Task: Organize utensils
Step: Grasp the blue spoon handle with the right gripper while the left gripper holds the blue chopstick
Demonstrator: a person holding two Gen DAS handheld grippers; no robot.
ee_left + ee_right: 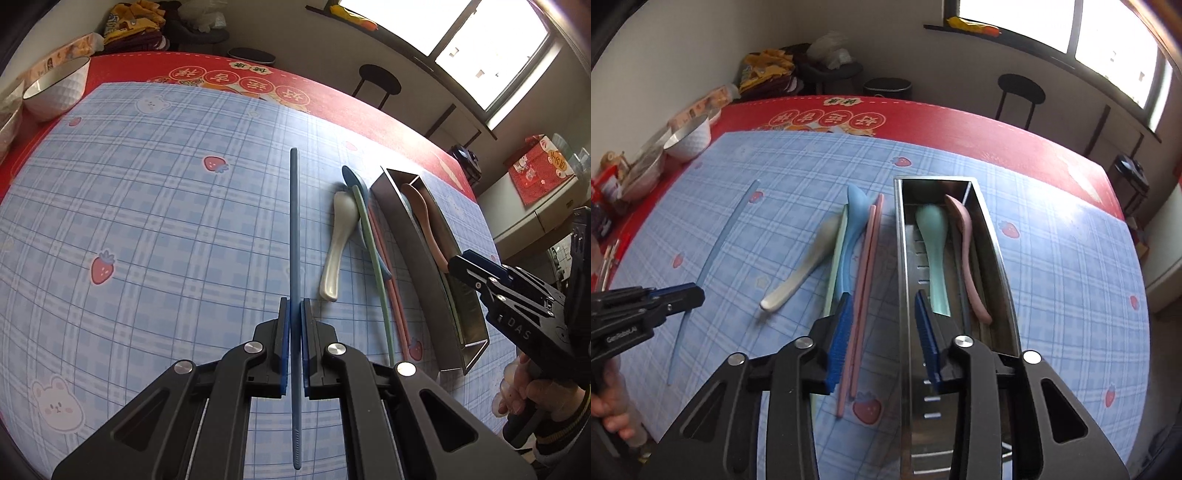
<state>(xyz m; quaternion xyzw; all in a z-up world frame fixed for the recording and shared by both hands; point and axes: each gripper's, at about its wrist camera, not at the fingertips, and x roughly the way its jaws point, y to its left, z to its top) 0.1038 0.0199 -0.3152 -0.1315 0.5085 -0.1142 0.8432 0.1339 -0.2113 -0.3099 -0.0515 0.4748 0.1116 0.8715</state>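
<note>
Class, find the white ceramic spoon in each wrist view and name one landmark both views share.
Left wrist: white ceramic spoon lies right of centre, beside the green chopstick.
Right wrist: left of centre, spoon lies angled.
Shared landmark: steel utensil box, to the spoon's right.

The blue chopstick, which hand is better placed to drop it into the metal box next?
Left. The left gripper is shut on the blue chopstick, so it likely only needs carrying over to the metal box. The right gripper hangs open and holds nothing, over the box's near left wall.
</note>
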